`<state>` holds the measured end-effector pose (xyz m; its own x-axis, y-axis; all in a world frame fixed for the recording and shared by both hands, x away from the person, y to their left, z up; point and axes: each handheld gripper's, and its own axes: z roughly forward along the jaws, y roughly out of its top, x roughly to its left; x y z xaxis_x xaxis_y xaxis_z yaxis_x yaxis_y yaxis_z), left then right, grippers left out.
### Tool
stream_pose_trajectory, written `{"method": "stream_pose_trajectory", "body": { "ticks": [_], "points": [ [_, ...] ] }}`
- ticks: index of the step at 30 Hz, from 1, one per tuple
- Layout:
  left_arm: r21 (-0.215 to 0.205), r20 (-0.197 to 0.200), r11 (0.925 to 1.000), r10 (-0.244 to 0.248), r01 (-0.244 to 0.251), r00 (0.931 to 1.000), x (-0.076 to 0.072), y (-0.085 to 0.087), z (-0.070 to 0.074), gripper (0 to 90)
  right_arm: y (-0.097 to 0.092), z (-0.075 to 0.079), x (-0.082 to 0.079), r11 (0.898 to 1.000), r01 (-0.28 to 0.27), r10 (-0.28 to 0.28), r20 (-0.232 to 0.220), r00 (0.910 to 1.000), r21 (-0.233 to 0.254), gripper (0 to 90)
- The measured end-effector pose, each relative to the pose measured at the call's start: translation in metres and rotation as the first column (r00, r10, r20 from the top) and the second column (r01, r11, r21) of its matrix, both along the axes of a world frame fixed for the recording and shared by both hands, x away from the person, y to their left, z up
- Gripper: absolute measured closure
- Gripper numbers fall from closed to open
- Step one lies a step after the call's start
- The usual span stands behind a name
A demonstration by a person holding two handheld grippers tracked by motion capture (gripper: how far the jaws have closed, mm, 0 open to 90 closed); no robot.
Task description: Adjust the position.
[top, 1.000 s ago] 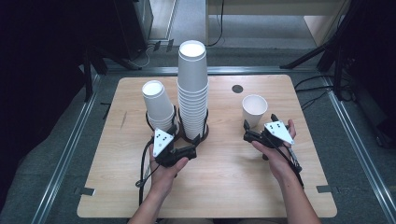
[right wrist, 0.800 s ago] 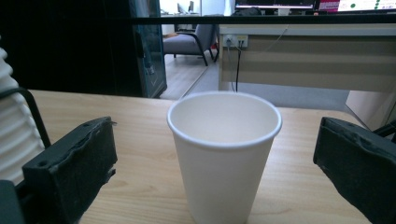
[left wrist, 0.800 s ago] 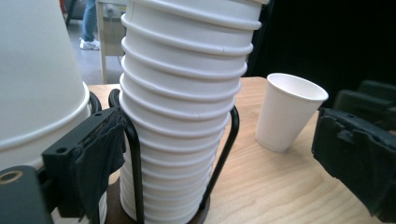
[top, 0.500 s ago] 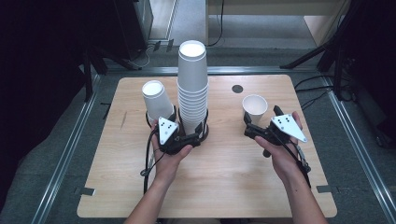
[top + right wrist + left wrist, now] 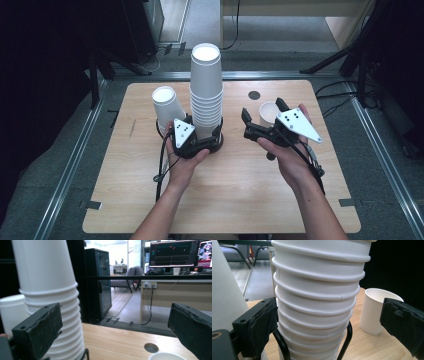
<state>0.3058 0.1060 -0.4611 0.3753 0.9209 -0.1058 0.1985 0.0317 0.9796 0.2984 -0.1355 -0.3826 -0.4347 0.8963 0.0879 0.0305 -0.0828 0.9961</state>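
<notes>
Far left on the table (image 5: 125, 200), a short cup stack (image 5: 167, 102) stands beside the tall cup stack (image 5: 206, 90), which sits in a black wire holder (image 5: 347, 340). The left gripper (image 5: 197, 142) is at the tall stack's base; its jaws have just been opening and now stand wide, the stack between them but the pads clear of it in the left gripper view (so nothing is gripped). To the right, the single cup (image 5: 270, 112) stands upright on the table, apart from the stack. The right gripper (image 5: 262, 117) was low beside that cup a second ago and is now lifted above it, jaws wide and empty. My read: the cup has been set down and released, the stack is let go, and this cycle is about done.
</notes>
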Motion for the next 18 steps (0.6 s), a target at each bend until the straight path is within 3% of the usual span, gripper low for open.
{"method": "stream_pose_trajectory", "body": {
  "ticks": [12, 18],
  "points": [
    [-0.008, -0.006, 0.9998, 0.019, -0.019, 0.9998, 0.007, -0.003, 0.000, 1.9, 0.036, 0.031, -0.003, 0.996, -0.084, 0.084, 0.033, 0.9959, 0.005, 0.0],
    [-0.012, -0.014, 0.9980, 0.063, -0.063, 0.9979, 0.012, -0.007, -0.001, 1.9, 0.051, 0.040, -0.001, 0.993, -0.122, 0.121, 0.035, 0.9920, 0.008, 0.0]
  ]
}}
